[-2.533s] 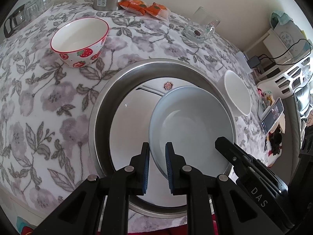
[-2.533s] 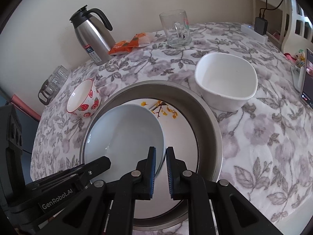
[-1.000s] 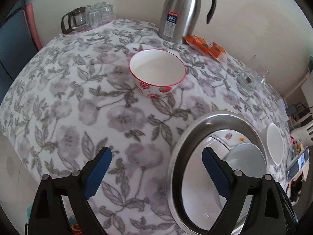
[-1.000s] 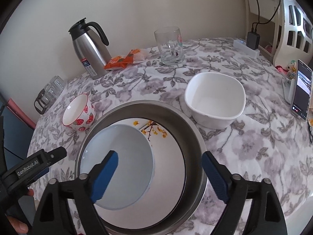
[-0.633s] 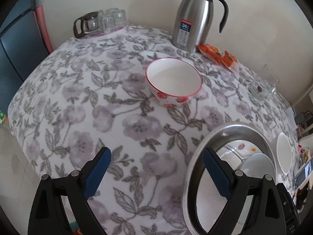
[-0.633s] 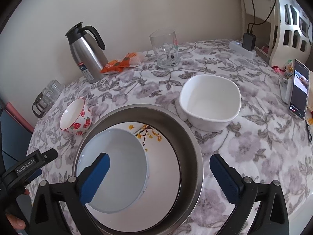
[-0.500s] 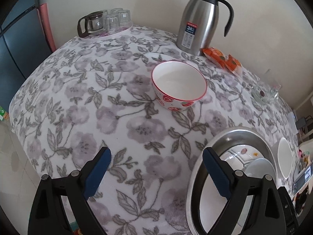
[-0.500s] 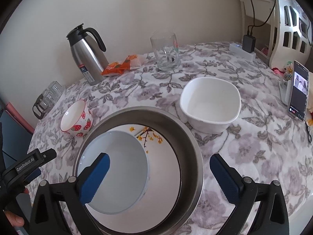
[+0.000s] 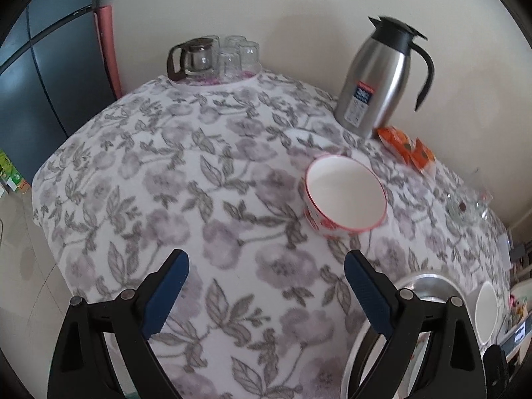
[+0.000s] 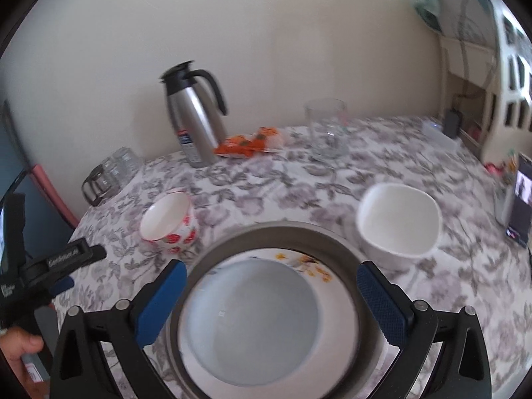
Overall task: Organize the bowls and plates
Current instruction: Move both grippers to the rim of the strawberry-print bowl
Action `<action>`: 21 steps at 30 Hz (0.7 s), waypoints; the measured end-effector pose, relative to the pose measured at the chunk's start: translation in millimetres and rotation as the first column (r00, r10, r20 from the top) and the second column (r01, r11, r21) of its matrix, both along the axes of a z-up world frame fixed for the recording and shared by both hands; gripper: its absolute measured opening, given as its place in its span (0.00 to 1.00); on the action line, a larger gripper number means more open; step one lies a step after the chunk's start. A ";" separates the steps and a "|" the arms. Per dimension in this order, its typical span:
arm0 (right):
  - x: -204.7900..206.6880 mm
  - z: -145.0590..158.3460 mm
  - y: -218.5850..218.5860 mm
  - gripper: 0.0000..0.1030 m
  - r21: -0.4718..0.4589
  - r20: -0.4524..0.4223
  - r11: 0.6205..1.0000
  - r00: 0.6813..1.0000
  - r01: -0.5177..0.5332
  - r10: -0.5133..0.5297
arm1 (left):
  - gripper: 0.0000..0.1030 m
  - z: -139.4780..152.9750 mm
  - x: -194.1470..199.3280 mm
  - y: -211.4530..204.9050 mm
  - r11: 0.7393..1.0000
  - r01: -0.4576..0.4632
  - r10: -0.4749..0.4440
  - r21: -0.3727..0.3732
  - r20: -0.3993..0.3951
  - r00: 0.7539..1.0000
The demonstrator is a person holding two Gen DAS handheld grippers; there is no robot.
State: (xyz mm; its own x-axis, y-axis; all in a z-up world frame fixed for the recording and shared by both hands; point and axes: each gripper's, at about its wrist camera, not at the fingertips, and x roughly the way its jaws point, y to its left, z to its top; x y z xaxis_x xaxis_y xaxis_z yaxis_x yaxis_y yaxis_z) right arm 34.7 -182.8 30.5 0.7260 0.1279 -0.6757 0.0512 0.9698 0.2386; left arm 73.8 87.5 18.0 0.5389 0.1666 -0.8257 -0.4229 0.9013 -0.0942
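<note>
A pale grey-blue bowl (image 10: 256, 326) lies inside a wide steel basin (image 10: 362, 286) at the counter's (image 9: 206, 199) near edge, resting on a white plate (image 10: 335, 291) with a yellow flower print. Just beyond the basin's right rim stands a squarish white bowl (image 10: 399, 219), close to the basin but apart from it. Off the basin's left rim, a strawberry-patterned bowl (image 9: 345, 196) sits alone on the floral cloth with bare cloth all round it. Along the counter's far edge, against the wall, stand a steel flask (image 10: 196, 123), orange snack packets (image 10: 249, 144) and a clear glass mug (image 10: 327, 133); a glass pot with tumblers (image 9: 212, 56) fills the far left corner. A phone (image 10: 520, 199) is propped by the right edge. The right hand-held gripper (image 10: 271, 299) hangs over the basin, its jaws spread wide with nothing pressed between them. The left hand-held gripper (image 9: 266, 296) is also spread wide and empty, above open cloth towards the left edge, with the basin's rim at its right finger. A hand (image 10: 18, 349) shows at the lower left of the right wrist view.
</note>
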 end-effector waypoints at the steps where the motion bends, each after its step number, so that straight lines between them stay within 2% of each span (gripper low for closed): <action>1: 1.8 1.5 8.3 1.00 -0.008 0.007 1.000 1.000 -0.020 0.020 | 0.92 1.8 0.9 4.1 1.000 -0.010 0.010 -0.001 0.004 1.000; 9: 18.9 2.0 56.4 1.00 -0.038 -0.003 0.994 0.994 -0.106 0.106 | 0.92 12.8 7.6 33.2 0.996 -0.084 0.084 -0.007 0.028 0.996; 15: 36.9 0.1 76.9 1.00 -0.018 -0.025 0.993 0.993 -0.116 0.116 | 0.92 5.8 19.8 55.0 0.987 -0.127 0.128 -0.099 0.007 0.992; 21: 58.4 -1.6 91.6 1.00 0.014 -0.041 0.995 0.994 -0.104 0.104 | 0.92 -1.4 33.4 67.2 0.978 -0.130 0.130 -0.161 -0.015 0.991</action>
